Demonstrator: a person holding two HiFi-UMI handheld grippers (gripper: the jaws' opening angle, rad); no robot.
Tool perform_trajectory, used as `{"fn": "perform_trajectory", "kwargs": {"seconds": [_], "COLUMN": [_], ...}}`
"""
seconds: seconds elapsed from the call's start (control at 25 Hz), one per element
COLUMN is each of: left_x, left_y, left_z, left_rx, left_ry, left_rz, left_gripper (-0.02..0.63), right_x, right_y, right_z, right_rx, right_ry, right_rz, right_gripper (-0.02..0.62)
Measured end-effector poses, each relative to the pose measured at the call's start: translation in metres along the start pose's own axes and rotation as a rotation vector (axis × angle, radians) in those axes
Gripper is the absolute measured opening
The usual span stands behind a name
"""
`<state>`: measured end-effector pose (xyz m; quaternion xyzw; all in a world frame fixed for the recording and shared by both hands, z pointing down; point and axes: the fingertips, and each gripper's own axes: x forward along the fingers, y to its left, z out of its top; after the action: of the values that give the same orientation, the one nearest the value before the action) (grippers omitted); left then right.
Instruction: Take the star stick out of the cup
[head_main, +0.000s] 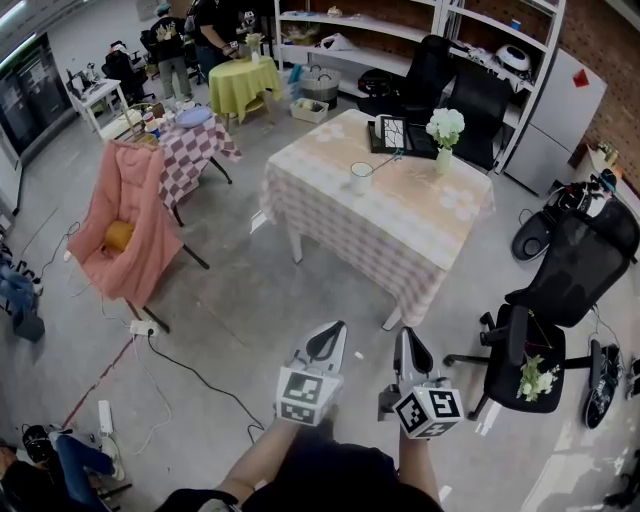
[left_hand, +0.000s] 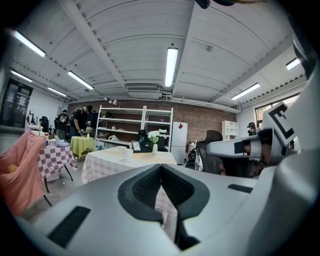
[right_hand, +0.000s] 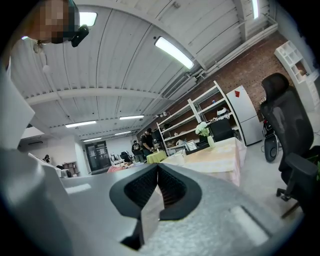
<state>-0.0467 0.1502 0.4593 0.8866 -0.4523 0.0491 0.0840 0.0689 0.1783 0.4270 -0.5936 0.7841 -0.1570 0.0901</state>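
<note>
The person holds two grippers low in front of the body, over the gray floor. The left gripper and the right gripper sit side by side and both point at a big surface with a checked cloth on it. The surface is well away from them.

The fingers of the left gripper are pressed tight together. Nothing is between them. The fingers of the right gripper are pressed tight together too, and they hold nothing.

A white cup stands on the surface, near the far side. The star stick is in the cup. It looks like a thin line that leans out of the cup to the right. It is too small to make out the star.

A vase with white flowers stands on the surface too, to the right of the cup. A pink chair stands on the floor to the left of the surface. A black chair stands to the right.
</note>
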Motion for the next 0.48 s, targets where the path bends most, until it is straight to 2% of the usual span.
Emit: {"fn": "perform_trajectory", "kwargs": {"seconds": [0.48], "left_x": [0.037], "left_y": [0.037], "left_z": [0.007], "left_rx": [0.004], "left_ry": [-0.004], "left_rz": [-0.016], "left_gripper": [0.009], "right_x": [0.053], "right_y": [-0.012], "right_z": [0.0], "right_rx": [0.002], "right_ry": [-0.004], "right_rz": [-0.014], "right_gripper": [0.002]}}
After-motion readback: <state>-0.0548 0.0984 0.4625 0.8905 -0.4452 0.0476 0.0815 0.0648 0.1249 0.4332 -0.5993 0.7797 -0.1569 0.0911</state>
